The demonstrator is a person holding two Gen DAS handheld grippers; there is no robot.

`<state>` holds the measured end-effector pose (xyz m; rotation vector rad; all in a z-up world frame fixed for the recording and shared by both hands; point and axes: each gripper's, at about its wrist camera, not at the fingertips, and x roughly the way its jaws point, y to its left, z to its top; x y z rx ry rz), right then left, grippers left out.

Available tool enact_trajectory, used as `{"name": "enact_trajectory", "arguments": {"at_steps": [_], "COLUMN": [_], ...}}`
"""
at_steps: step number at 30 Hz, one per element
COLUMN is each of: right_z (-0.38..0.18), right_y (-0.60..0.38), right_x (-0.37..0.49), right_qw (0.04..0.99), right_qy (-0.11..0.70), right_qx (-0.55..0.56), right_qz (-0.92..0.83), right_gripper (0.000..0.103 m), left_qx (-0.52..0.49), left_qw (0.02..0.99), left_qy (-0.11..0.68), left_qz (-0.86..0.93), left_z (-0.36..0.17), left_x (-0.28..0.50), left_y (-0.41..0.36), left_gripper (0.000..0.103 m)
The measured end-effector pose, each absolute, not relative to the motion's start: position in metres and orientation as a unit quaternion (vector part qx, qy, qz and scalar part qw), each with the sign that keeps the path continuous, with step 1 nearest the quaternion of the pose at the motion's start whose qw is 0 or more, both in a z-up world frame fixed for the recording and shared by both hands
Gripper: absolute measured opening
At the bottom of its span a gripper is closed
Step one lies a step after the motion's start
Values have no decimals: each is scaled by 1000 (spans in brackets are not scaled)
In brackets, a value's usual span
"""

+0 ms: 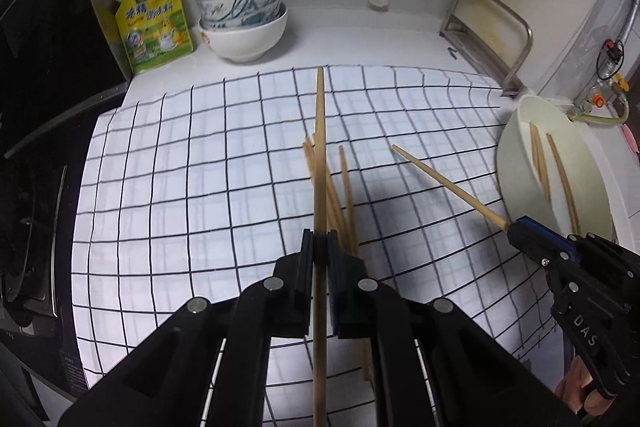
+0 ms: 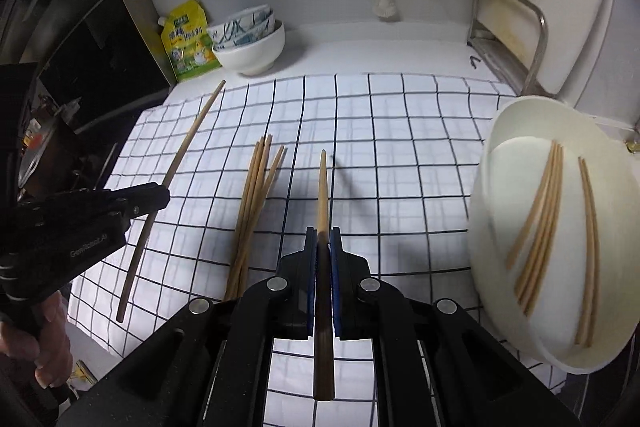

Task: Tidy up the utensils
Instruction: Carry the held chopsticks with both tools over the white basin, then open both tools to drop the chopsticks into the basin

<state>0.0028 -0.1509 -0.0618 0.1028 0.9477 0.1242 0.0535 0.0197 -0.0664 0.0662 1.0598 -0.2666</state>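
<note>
At the left, the left gripper (image 2: 162,197) is clamped on one chopstick (image 2: 176,163) above the checked cloth (image 2: 400,147), with a loose bundle of chopsticks (image 2: 254,203) lying on the cloth beside it. The right gripper (image 2: 322,239) pinches a second chopstick (image 2: 322,187) lengthwise between its fingers. Rightmost, a tilted white bowl (image 2: 520,131) holds several more sticks (image 2: 540,219)
</note>
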Motion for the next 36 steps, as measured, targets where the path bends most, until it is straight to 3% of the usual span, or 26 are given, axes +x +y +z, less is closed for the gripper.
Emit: {"name": "enact_trajectory", "arguments": {"at_steps": [14,26,36], "right_z": [-2,-40,-89], "right_y": [-258,-370,-400], "right_x": [-32,-43,-34], "right_qw": [918,893,866], "right_qy": [387,404,451], "right_qx": [78,120,150], "right_qz": [-45,-155,-153], "right_gripper": [6,6,6], "left_qx": [70,145,185], "left_qw": [854,802,774], "left_qy": [458,466,496], "left_qz": [-238,-344,-346], "left_z": [-18,-46,-92], "left_x": [52,60,71], "left_y": [-98,-260,-314], "left_gripper": [7,7,8]}}
